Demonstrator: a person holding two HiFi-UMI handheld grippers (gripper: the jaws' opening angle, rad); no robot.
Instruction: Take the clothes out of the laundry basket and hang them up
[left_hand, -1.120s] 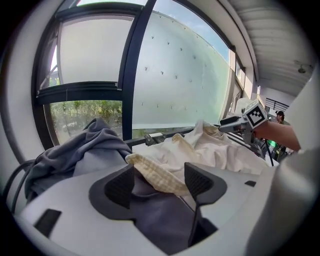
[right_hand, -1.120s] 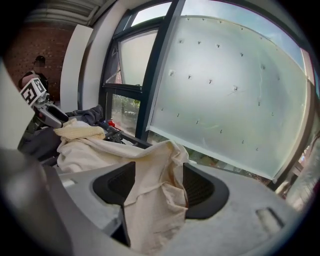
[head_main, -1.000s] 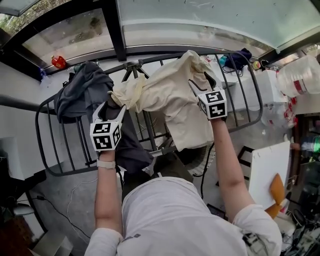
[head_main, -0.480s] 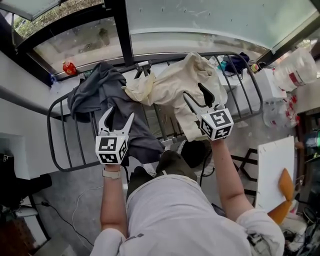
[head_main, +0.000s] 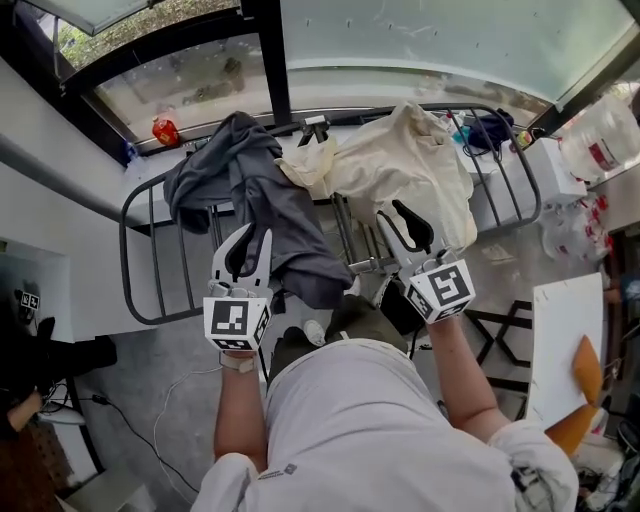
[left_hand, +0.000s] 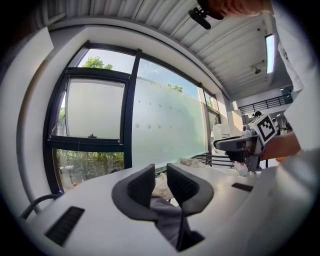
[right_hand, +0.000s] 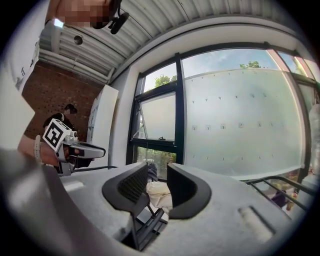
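A cream garment (head_main: 410, 170) lies draped over the right half of the metal drying rack (head_main: 124, 250). A grey garment (head_main: 270, 215) hangs over the left half. My left gripper (head_main: 252, 240) hovers at the near edge of the grey garment. Its jaws are closing with only a narrow gap, and nothing is pinched between them. My right gripper (head_main: 393, 213) sits just below the cream garment's hem, also closing on nothing. In the left gripper view, grey cloth shows beyond the left gripper (left_hand: 160, 172). In the right gripper view, cream cloth shows past the right gripper (right_hand: 157, 172).
A window and sill run behind the rack, with a red object (head_main: 165, 130) on the sill. A dark blue item (head_main: 493, 130) hangs at the rack's far right end. A white board (head_main: 560, 340) stands at the right and a cable (head_main: 170, 420) lies on the floor.
Both grippers have drawn back from the cream garment toward the person, leaving it on the rack. Their jaws, wide before, have narrowed.
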